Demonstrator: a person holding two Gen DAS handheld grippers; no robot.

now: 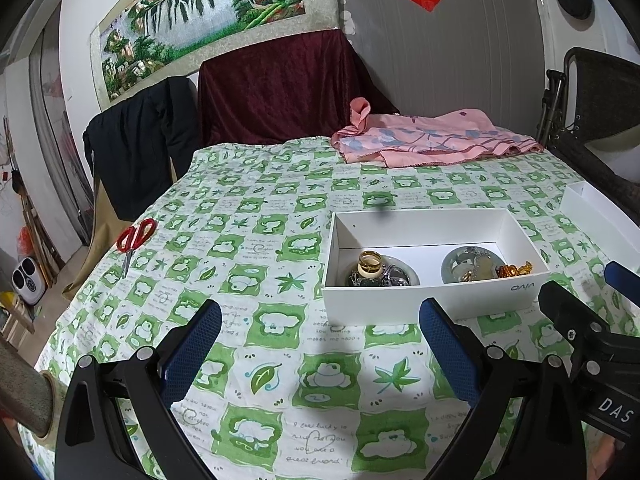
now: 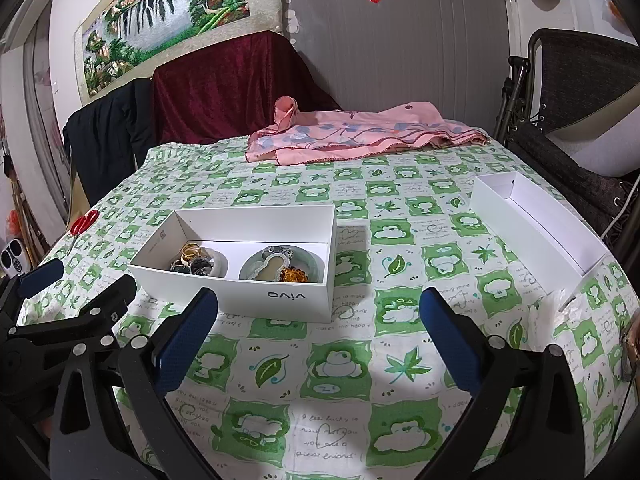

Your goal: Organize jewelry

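Jewelry (image 2: 240, 266) sits heaped in two small dishes inside the white box (image 2: 280, 300), just ahead and left of the right gripper (image 2: 318, 334) and ahead and right of the left gripper (image 1: 320, 344). Both grippers hang above the tablecloth (image 1: 280, 380) with jaws wide, holding nothing. The pieces look small, hard, slippery and likely tangled; the gold bangle (image 1: 370, 264) on top offers the easiest rim to pinch.
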